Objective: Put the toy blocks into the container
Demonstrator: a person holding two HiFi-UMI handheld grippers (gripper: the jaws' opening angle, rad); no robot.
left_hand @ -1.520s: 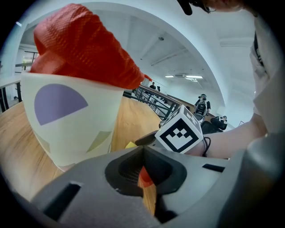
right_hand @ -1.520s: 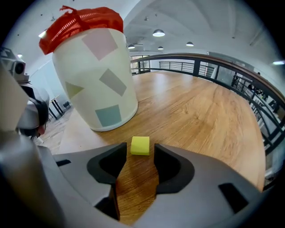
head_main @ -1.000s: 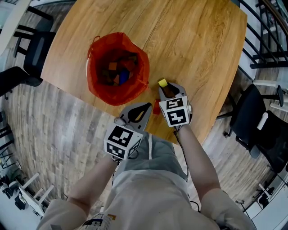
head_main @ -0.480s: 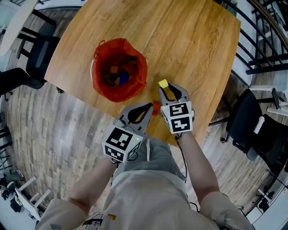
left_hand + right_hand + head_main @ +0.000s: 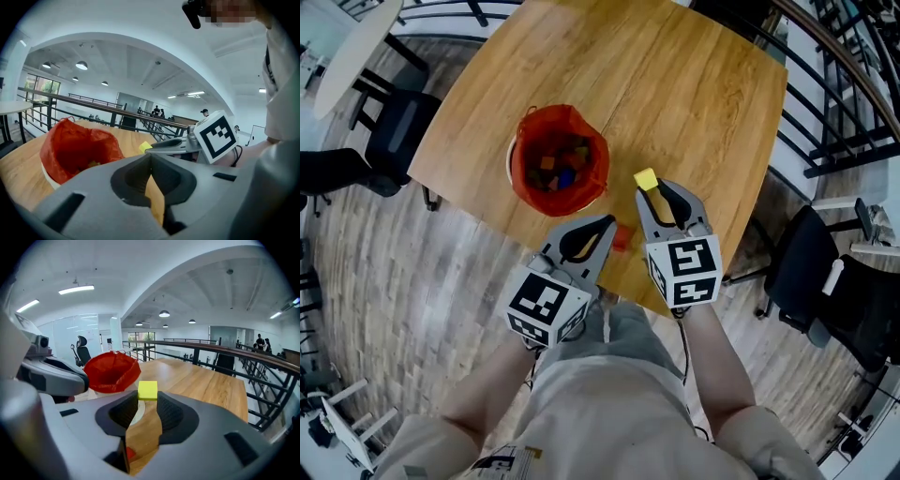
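Room, head view: a grey plank floor, a black chair left of the wooden counter, and a railing at the upper right.
Container: the red-lined container stands on the counter's left half, with mixed blocks lying inside it.
Right gripper: the right gripper is held above the counter's near edge and points away from the person. Its tips pinch the yellow block, which is right of the container and apart from it.
Left gripper: the left gripper is just left of the right one and angled toward it. Its tips are pressed together with nothing in them.
Red block: the red block lies on the counter by the near edge, between the two grippers.
Arms: the left forearm and right forearm are bare, and both reach up from the bottom of the picture.

Jaws, left gripper view: the tips meet, and only counter wood shows in the slot behind them.
Ahead: the container is at the left with its mouth open toward the camera. The yellow block is to its right, at the tip of the right gripper, whose marker cube faces this way.

Jaws, right gripper view: the jaws are clamped on the yellow block at the very tips, raised above the counter.
Slot: the red block shows low in the gap between the jaws.
Ahead: the container is ahead and to the left. The left gripper comes in at the left edge.
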